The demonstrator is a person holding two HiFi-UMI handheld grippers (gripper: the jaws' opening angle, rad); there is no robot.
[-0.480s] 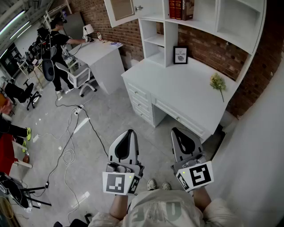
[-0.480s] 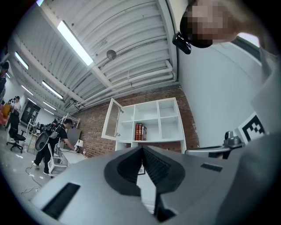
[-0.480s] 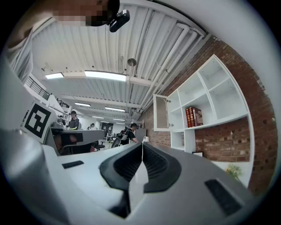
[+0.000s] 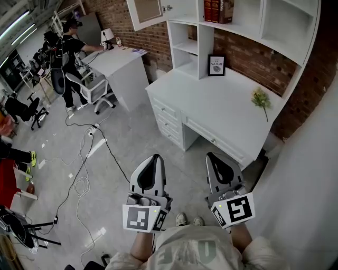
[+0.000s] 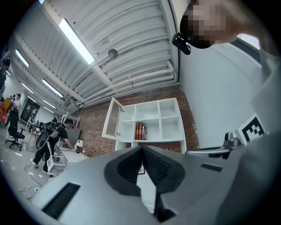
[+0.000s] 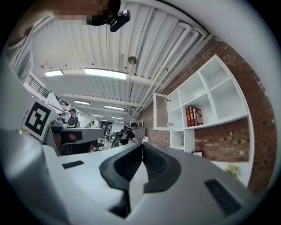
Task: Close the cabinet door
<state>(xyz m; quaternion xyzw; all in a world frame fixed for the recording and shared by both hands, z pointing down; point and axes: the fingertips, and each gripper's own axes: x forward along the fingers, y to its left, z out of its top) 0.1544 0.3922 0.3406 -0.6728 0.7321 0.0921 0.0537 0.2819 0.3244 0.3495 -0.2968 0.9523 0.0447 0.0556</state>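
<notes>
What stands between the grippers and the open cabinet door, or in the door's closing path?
Only floor and the white desk lie between the cabinet door and the left gripper and right gripper, both shut. Nothing visible blocks the door's swing; the red books stand in the next compartment.

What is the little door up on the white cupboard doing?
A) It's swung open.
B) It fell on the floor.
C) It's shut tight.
A: the cabinet door hangs swung out from the shelf unit, not flat against it.
</notes>
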